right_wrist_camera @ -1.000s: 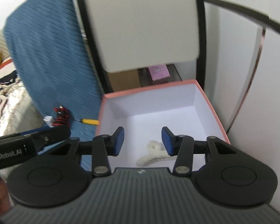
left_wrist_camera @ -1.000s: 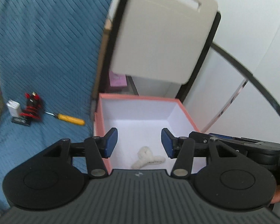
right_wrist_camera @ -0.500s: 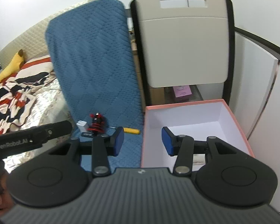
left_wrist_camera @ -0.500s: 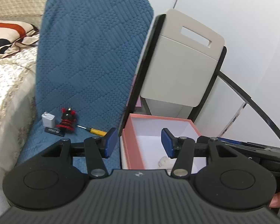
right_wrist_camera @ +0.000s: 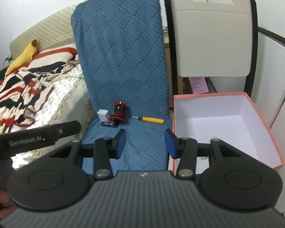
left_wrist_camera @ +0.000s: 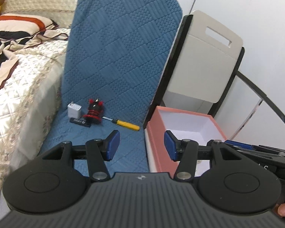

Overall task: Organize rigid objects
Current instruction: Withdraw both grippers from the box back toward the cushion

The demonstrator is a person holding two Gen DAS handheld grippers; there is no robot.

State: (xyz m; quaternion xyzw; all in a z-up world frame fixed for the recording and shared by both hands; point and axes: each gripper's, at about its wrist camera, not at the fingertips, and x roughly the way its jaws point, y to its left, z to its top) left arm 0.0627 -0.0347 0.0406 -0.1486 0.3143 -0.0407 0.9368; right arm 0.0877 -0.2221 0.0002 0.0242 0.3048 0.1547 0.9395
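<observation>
A yellow-handled screwdriver (left_wrist_camera: 125, 124) (right_wrist_camera: 151, 119), a red-and-black coiled cable (left_wrist_camera: 94, 111) (right_wrist_camera: 119, 114), a white charger (left_wrist_camera: 74, 110) (right_wrist_camera: 103, 113) and a small black stick (left_wrist_camera: 80, 122) (right_wrist_camera: 109, 124) lie at the back of the blue quilted chair seat (left_wrist_camera: 96, 142) (right_wrist_camera: 142, 148). A pink box with a white inside (left_wrist_camera: 182, 114) (right_wrist_camera: 260, 114) stands on the chair to the right. My left gripper (left_wrist_camera: 140, 147) and right gripper (right_wrist_camera: 145, 143) are both open and empty, held above the seat's front, well short of the objects.
The blue chair back (right_wrist_camera: 121, 47) rises behind the objects. A beige chair back (right_wrist_camera: 212, 43) stands behind the box. A bed with a quilt and striped blanket (right_wrist_camera: 28, 87) lies to the left. White cabinet doors (left_wrist_camera: 256, 38) are at the right.
Both grippers have pulled back and up from inside the pink box and swung left over the blue seat. The white object in the box is out of sight now.
</observation>
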